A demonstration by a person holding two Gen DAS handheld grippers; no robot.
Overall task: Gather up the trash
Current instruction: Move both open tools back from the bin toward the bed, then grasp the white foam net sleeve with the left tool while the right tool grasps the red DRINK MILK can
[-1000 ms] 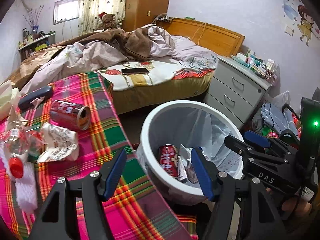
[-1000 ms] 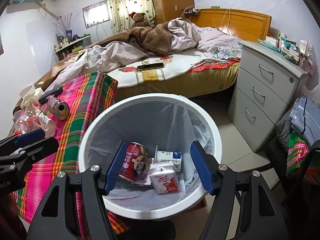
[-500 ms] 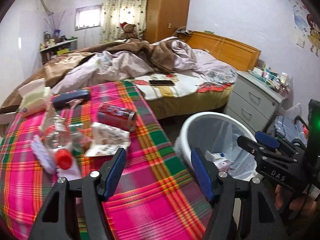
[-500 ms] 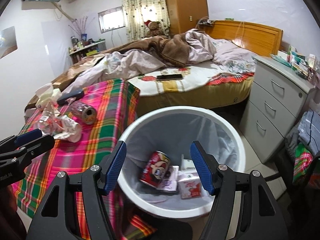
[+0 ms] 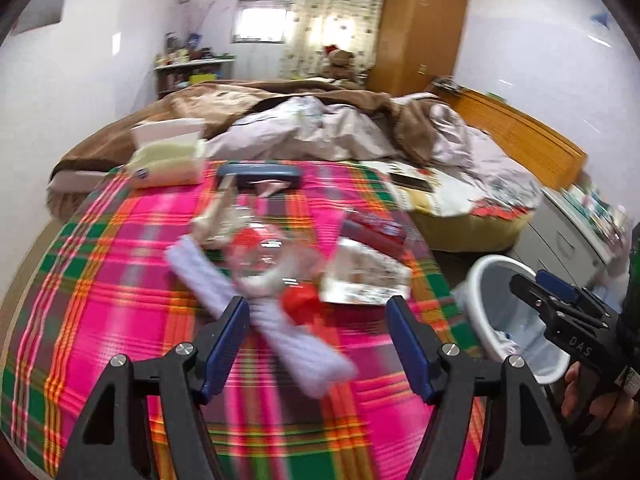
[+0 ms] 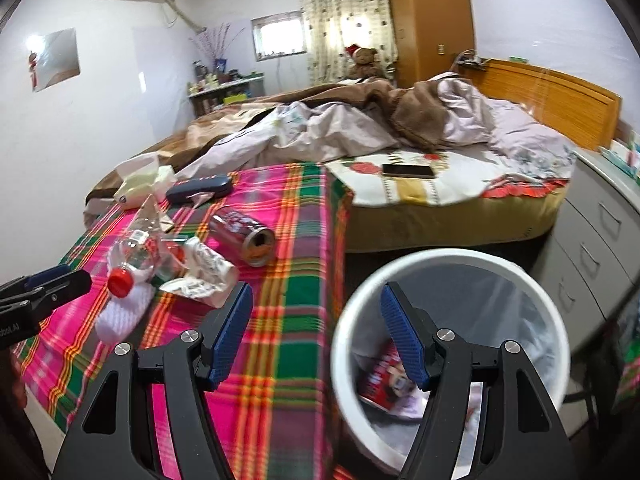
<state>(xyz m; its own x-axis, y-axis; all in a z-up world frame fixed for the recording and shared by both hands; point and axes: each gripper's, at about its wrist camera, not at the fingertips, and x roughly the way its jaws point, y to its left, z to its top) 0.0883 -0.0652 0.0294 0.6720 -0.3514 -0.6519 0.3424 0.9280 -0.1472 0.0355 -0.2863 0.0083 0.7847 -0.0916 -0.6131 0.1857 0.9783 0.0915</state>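
Observation:
Trash lies on a pink and green plaid cloth (image 5: 120, 320): a clear plastic bottle with a red cap (image 5: 298, 302), a white sock-like cloth (image 5: 272, 320), a crumpled wrapper (image 5: 364, 276) and a red drink can (image 5: 374, 232). My left gripper (image 5: 318, 344) is open and empty, just short of the bottle cap. My right gripper (image 6: 316, 336) is open and empty over the table edge beside the white bin (image 6: 532, 280), which holds a red can (image 6: 380, 380). The bottle (image 6: 132, 264), wrapper (image 6: 204, 276) and can (image 6: 246, 238) also show in the right wrist view.
A dark blue case (image 6: 200, 190) and a tissue pack (image 5: 168, 164) sit at the table's far end. Behind is an unmade bed (image 6: 360, 128) with a phone (image 6: 408, 171). A grey drawer unit (image 6: 600, 232) stands right of the bin.
My left gripper has swung left from over the bin to above the table trash. My right gripper has drifted left and back, so the bin now sits at its right.

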